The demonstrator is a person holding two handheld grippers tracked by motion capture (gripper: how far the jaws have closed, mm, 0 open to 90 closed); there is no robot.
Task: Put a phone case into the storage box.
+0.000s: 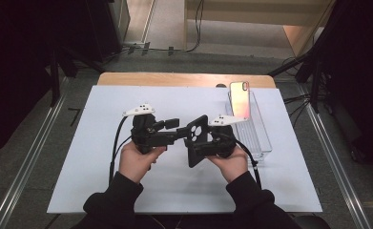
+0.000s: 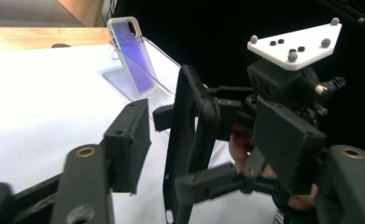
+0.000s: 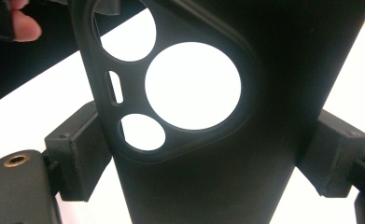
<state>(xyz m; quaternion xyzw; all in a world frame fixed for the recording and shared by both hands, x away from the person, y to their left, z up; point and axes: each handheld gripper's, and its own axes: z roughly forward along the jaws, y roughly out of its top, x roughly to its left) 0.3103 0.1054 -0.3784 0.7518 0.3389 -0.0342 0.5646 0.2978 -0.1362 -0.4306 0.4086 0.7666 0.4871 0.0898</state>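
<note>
Phone case (image 3: 208,116) cropped top and bottom (right gripper view).

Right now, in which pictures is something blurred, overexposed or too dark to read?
High view: sharp at the centre, the room's sides nearly black. Left gripper view: its own tool near the lens is soft, and the white table cover is washed out. Right gripper view: the black phone case is a flat silhouette, white blown out through its cutouts.
</note>
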